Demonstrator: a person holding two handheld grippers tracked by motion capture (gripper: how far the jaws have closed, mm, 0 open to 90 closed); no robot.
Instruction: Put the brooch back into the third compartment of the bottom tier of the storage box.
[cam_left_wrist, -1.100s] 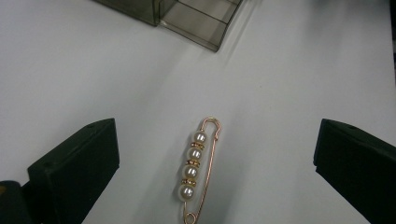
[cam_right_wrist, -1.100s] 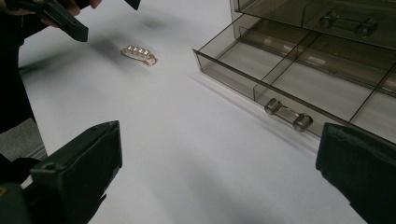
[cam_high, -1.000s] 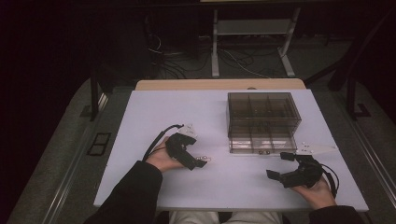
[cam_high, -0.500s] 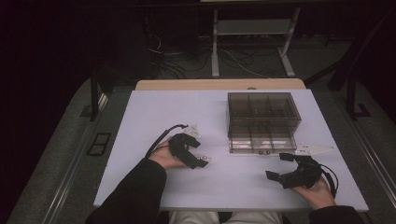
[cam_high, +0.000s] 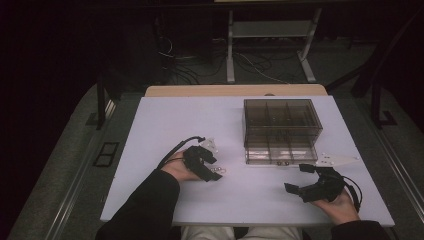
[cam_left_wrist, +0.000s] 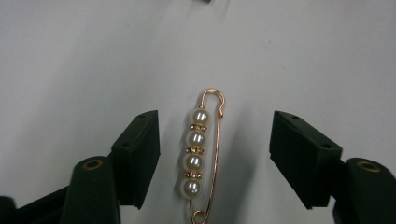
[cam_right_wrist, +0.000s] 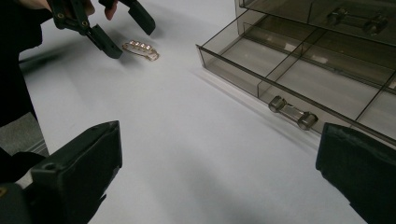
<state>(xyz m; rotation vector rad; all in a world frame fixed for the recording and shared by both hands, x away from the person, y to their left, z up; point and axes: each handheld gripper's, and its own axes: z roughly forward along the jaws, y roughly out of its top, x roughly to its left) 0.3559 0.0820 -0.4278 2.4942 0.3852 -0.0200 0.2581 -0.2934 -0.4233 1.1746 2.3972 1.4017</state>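
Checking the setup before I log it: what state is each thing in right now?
Pearl pin: flat on the table, clasp closed, untouched.
Left gripper: open astride the pin, jaws just been closing.
Right gripper: open, empty.
Bottom drawer: pulled out, compartments empty.

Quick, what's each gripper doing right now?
Left gripper: open, jaws just closing around the pearl pin, not touching it.
Right gripper: open, holding nothing.

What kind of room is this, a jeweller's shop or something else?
More likely a lab or recording studio than a shop. A plain white table stands in a dark room, loose cables trail over the floor behind it, and a person works with a hand-held gripper over a pearl brooch pin.
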